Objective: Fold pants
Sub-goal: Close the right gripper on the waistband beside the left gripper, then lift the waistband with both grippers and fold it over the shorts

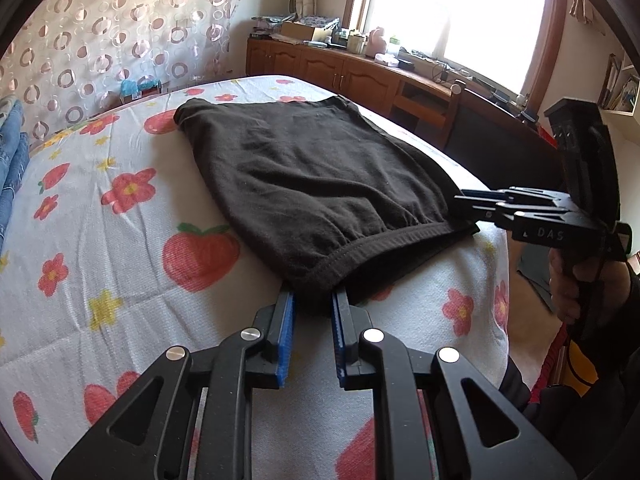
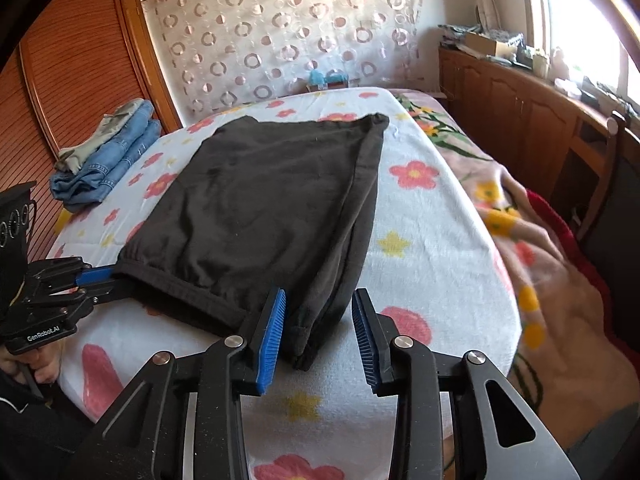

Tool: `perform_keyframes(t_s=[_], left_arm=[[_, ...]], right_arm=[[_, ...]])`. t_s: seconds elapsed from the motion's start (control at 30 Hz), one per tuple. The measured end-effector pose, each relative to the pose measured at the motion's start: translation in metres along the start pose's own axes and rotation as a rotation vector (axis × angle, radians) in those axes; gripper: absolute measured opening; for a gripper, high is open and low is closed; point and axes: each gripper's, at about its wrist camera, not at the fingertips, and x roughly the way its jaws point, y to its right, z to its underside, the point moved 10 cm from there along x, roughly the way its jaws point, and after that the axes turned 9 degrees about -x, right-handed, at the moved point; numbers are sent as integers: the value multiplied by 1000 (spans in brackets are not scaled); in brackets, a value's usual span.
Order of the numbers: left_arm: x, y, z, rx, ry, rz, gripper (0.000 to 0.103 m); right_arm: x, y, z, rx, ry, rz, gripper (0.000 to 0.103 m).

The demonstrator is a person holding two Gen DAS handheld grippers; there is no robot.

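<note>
Across the bed [image 2: 432, 240], toward 12 o'clock, the black pants [image 2: 260, 200] lie folded; the left gripper [image 1: 314, 300] is clamped on one waistband corner, the right gripper [image 2: 320, 320] stands open around the other, and both should be released cleanly, without dragging.

Blown-out window [image 1: 452, 8] floods daylight; fisheye edges curve and darken.

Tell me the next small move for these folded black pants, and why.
Probably open the left gripper and ease both back. The black pants lie folded flat on the bed; the right gripper stands open around its corner, while the left pinches the waistband corner.
</note>
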Motion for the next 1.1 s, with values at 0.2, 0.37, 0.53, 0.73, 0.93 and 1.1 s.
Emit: perform_keyframes(t_s=[0.2,0.37,0.53,0.73,0.93,1.1], left_arm=[[0,0,0,-3,2,1,17],[0,0,0,-1,2,0,17],[0,-1,0,-6,3,2,17],[-3,1,-7,8,8,7,15],[-26,9,-38,30,89,35,11],[-50,14,-68,50,160,33,10]], right_arm=[[-2,2,2,13,12,10,36],[-1,-2,2,-19,8,20,36],[-1,-2,2,-23,6,6,28],[1,-6,1,-24,0,-26,9],[-10,-5,-16,-28,61,-46,7],[-28,-3,-46,-37,122,-47,7]])
